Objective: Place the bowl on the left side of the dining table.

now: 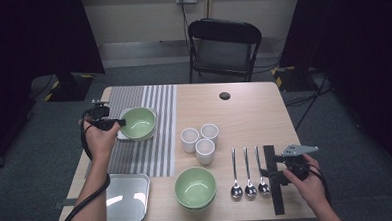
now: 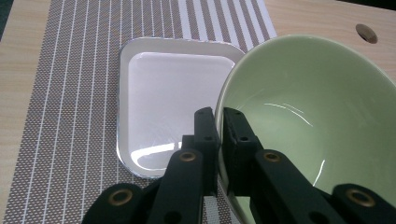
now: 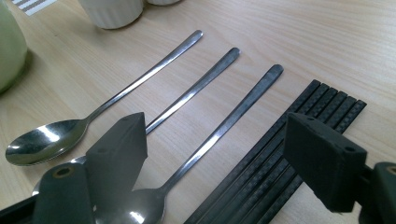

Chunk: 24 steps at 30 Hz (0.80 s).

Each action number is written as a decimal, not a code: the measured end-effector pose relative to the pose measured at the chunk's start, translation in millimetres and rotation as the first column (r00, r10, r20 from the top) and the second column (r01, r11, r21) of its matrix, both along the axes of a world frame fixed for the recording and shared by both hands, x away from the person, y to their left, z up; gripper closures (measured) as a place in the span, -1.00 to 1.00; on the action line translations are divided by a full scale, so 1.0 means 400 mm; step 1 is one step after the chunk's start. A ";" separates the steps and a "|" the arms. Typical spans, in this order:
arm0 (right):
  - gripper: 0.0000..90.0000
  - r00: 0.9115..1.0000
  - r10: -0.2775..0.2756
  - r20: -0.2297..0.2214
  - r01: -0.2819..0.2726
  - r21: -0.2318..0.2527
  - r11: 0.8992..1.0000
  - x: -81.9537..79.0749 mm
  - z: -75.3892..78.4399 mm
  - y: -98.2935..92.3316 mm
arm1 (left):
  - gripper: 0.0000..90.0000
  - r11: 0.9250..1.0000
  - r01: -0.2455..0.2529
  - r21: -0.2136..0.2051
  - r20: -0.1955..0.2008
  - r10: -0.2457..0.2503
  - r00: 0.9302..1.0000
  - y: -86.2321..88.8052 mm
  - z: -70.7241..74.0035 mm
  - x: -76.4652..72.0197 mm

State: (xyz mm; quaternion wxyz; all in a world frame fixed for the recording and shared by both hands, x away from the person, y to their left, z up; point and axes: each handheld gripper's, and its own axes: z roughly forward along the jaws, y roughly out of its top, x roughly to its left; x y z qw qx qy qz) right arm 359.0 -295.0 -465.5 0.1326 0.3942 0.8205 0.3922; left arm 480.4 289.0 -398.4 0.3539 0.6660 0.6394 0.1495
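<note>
Carefully, I looked at how my left gripper (image 2: 218, 116) was pinching the rim of the green bowl (image 2: 308, 116). Its jaws were squeezed narrow, one inside the bowl and one outside. The bowl hung tilted over the small white tray (image 2: 154, 93), which sat on the striped mat (image 2: 70, 93) at the far left of the tabletop (image 1: 244, 113).

I thought the bowl could slip. It was smooth and heavy, and I held it by one thin edge, so it could swing down, bang the tray or break. If I let it go while it leaned, it could roll off the tray and push it across the mat.

My right gripper (image 3: 215, 154) was wide open and held nothing. It hovered low over the nearest spoon (image 3: 219, 135) and the black chopsticks (image 3: 280, 154). I guessed one little bump there would knock the neat row crooked, or send chopsticks off the near edge.
</note>
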 end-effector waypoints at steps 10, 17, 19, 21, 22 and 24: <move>-0.53 1.000 -0.002 0.005 0.002 0.000 1.000 0.000 0.000 -0.001 | 0.90 1.000 -0.017 0.002 -0.006 0.017 1.000 0.006 0.000 0.016; -0.53 1.000 -0.003 0.005 0.003 0.004 1.000 -0.001 0.001 0.000 | 0.90 1.000 -0.029 -0.009 -0.012 0.029 1.000 0.013 -0.009 0.028; -0.53 1.000 -0.004 0.004 0.004 0.005 1.000 -0.001 0.001 0.000 | 0.90 0.999 -0.036 -0.005 -0.011 0.035 0.999 0.014 -0.011 0.031; -0.53 1.000 -0.007 0.010 0.007 0.005 1.000 -0.001 0.001 0.000 | 0.90 1.000 -0.027 -0.014 -0.017 0.027 0.999 0.016 -0.014 0.033; -0.53 1.000 -0.009 0.010 0.009 0.004 1.000 -0.001 0.001 0.000 | 0.90 1.000 -0.025 -0.010 -0.016 0.025 1.000 0.017 -0.016 0.035; -0.53 1.000 -0.011 0.011 0.011 0.004 1.000 0.000 0.001 -0.002 | 0.90 0.999 -0.032 -0.010 -0.015 0.032 0.999 0.017 -0.019 0.038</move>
